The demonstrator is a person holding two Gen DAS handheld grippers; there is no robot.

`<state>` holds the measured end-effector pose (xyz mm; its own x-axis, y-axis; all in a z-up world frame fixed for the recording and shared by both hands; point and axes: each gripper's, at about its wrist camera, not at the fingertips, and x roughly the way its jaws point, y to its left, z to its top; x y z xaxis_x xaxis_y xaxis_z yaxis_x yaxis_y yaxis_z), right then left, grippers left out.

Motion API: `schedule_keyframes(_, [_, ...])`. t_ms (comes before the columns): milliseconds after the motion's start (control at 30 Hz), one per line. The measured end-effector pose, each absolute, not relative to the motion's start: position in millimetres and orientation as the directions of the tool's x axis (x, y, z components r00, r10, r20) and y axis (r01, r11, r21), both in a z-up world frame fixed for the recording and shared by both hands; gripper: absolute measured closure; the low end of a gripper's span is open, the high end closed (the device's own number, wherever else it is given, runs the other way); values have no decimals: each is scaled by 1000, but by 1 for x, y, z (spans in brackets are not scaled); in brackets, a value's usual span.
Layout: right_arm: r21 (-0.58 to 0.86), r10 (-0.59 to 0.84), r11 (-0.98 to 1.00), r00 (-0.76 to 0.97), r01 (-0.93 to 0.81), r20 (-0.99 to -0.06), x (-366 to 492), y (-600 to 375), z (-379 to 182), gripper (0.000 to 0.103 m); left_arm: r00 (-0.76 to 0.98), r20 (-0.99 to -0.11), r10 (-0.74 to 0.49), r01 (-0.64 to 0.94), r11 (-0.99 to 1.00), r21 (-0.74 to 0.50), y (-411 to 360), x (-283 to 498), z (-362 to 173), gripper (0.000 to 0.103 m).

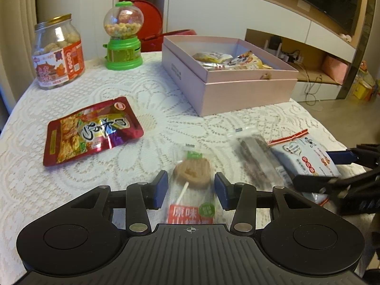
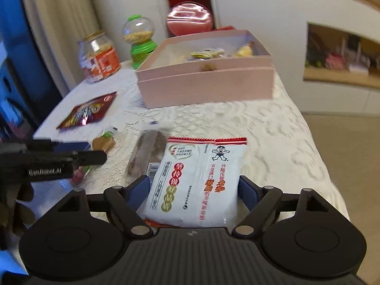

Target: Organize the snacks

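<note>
I see left gripper (image 1: 190, 187) open, lollipop packet (image 1: 191, 190) between pads, untouched. Right gripper (image 2: 194, 190) open astride white snack bag (image 2: 194, 182). Both lie near side of pink box (image 1: 228, 80).

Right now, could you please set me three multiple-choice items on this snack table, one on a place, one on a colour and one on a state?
1. Where does the red foil snack pouch lie?
A. on the lace tablecloth
B. inside the pink box
C. on top of the glass jar

2. What colour is the base of the candy dispenser?
A. blue
B. green
C. yellow

3. How does the left gripper stand at the wrapped lollipop?
A. shut tight on it
B. open, with the lollipop between its pads
C. far from it, over the box

Answers: 1 A, the pouch lies flat on the cloth, left of the box. 2 B, base and cap are bright green. 3 B, gaps show on both sides of the wrapper.
</note>
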<state>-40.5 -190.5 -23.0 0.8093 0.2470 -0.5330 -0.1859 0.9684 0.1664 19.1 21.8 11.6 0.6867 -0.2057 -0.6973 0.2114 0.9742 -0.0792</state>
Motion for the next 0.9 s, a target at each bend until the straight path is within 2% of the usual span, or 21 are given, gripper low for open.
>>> schedule_keyframes(100, [80, 220, 975, 823, -209, -524, -33, -184, -24, 21, 687, -700, -196, 209, 976, -67, 17, 24, 11, 55])
schedule_keyframes(467, [67, 167, 986, 841, -155, -515, -27, -195, -25, 21, 700, -682, -213, 207, 974, -92, 17, 23, 9, 54])
schedule_keyframes(600, [16, 145, 988, 890, -153, -432, -43, -193, -9, 21, 710, -670, -215, 225, 972, -72, 19, 15, 8, 58])
schedule_keyframes(733, [19, 228, 971, 888, -240, -399, -48, -184, 6, 22, 716, -671, -193, 202, 977, -65, 25, 7, 9, 60])
schedule_keyframes(767, [24, 258, 962, 876, -272, -408, -46, -179, 8, 28, 714, -673, -190, 198, 978, -66, 26, 5, 9, 60])
schedule_keyframes(800, [35, 289, 952, 860, -303, -422, -43, -173, 9, 40, 713, -675, -189, 196, 978, -67, 27, 4, 9, 60])
schedule_keyframes(833, [52, 320, 942, 837, -332, -444, -37, -168, 11, 46, 711, -677, -189, 195, 978, -69, 28, 2, 10, 60])
schedule_keyframes(867, [71, 346, 932, 815, -355, -464, -31, -163, 11, 52, 710, -678, -189, 194, 979, -69, 29, 1, 10, 60])
schedule_keyframes(900, [88, 365, 925, 800, -369, -476, -25, -159, 12, 53, 709, -680, -189, 193, 979, -71, 30, 1, 10, 60])
